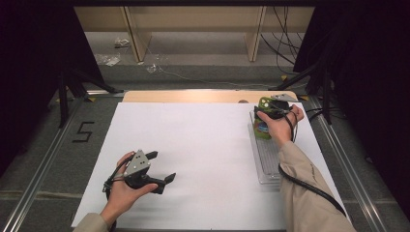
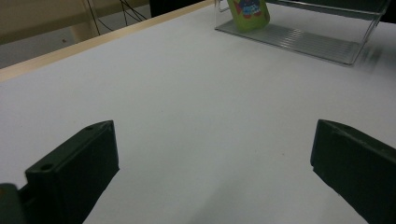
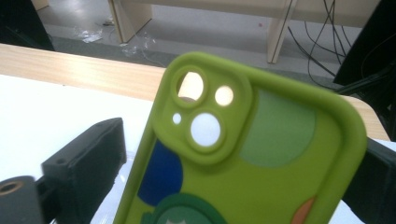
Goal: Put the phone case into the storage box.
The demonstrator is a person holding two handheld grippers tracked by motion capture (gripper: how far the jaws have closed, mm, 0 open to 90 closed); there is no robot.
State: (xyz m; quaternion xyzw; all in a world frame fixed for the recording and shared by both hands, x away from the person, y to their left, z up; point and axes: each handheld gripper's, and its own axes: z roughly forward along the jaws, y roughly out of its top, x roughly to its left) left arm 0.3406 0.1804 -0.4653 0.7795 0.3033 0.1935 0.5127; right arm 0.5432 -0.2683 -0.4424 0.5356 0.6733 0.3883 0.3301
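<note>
Left gripper (image 1: 162,166): held low over the white sheet (image 1: 203,145) that covers the table, at the near left part, well apart from everything else. Jaws wide, nothing between them; in the left gripper view just bare white surface between the two black jaws. Grey three-cornered plate on top, the hand (image 1: 123,186) wrapped around the body from below.

Right gripper (image 1: 265,113): at the far right part of the sheet, in the right hand (image 1: 280,125), sleeve of a beige jacket (image 1: 304,193) behind it. Jaws wide, one at each side of the lime-green soft phone case (image 3: 243,154). In the right gripper view, a narrow strip of white between the left jaw and the edge of the case, so no pressing there; the right jaw partly hidden behind the other edge of the case, contact there impossible to tell.

Phone case: upright, at the far end of the clear ribbed plastic tray (image 1: 267,164), near the wooden edge of the table (image 1: 193,95). Back side toward the right gripper's camera, with round camera cut-outs at the top, a dark blue patch, a pale green patch and a small orange mark. In the left gripper view, the same case (image 2: 250,11) far off at the top, its foot in the tray (image 2: 303,42).
</note>
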